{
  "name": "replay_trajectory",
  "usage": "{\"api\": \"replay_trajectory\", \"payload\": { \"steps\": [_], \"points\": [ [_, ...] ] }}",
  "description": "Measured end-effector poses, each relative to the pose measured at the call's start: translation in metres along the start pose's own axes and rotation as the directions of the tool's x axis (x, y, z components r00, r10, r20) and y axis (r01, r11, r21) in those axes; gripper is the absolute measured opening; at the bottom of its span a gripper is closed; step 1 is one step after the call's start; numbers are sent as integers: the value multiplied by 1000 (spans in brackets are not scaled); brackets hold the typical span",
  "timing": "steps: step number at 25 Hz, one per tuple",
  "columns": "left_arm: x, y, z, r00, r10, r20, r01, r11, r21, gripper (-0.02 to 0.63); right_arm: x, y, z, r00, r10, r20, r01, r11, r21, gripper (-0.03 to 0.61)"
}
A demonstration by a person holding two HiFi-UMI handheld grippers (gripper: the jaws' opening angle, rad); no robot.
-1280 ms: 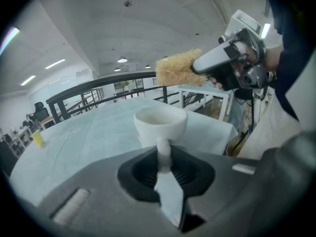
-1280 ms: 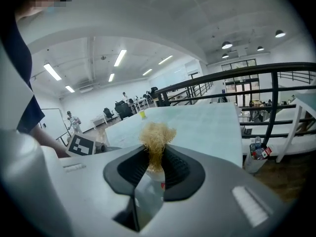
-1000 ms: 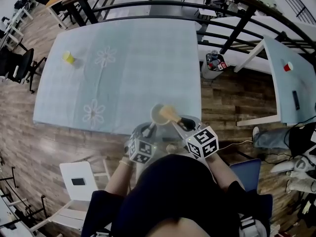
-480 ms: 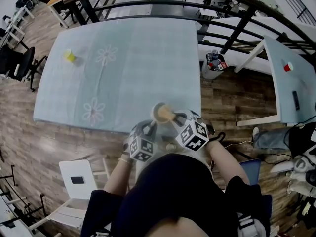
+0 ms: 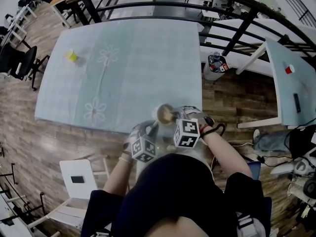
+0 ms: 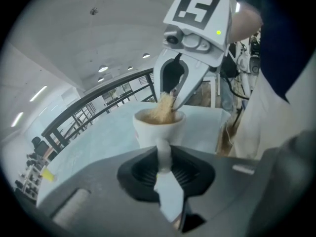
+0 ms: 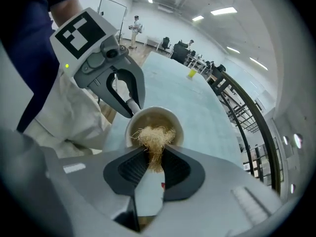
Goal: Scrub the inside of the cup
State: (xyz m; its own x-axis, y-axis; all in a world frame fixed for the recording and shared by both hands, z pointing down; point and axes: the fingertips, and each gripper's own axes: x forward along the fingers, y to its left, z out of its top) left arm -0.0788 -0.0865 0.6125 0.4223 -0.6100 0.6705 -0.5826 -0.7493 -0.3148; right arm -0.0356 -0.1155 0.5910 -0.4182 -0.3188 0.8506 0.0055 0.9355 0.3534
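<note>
— Where is the cup [image 5: 164, 113]?
— At the near edge of the pale blue table [image 5: 123, 53], its white handle pinched in the narrowed jaws of the left gripper [image 6: 164, 168].
— And the right gripper [image 7: 152, 168]?
— Clamped on a straw-coloured scrubber [image 7: 154, 138], fibres inside the cup. A small yellow object [image 5: 71, 56] sits at the table's far corner.

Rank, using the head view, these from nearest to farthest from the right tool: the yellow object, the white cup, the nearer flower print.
1. The white cup, just ahead: the scrubber in the right tool reaches into it.
2. The nearer flower print, to the left.
3. The yellow object, far left corner.
</note>
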Motion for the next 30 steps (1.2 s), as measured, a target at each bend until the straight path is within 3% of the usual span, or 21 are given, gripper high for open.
{"api": "replay_trajectory", "payload": {
  "steps": [7,14,30],
  "points": [
    [0,-1,3,1000,5,-10,-5,998,61,51,14,-3,-4,995,25,-97,-38,990,-139,77],
    [0,0,6,1000,11,-10,-10,996,88,51,22,-1,-8,987,-22,-161,-24,961,-277,75],
    [0,-3,6,1000,10,-16,-8,997,81,52,24,8,-11,974,-9,-227,-68,941,-330,71]
  ]
}}
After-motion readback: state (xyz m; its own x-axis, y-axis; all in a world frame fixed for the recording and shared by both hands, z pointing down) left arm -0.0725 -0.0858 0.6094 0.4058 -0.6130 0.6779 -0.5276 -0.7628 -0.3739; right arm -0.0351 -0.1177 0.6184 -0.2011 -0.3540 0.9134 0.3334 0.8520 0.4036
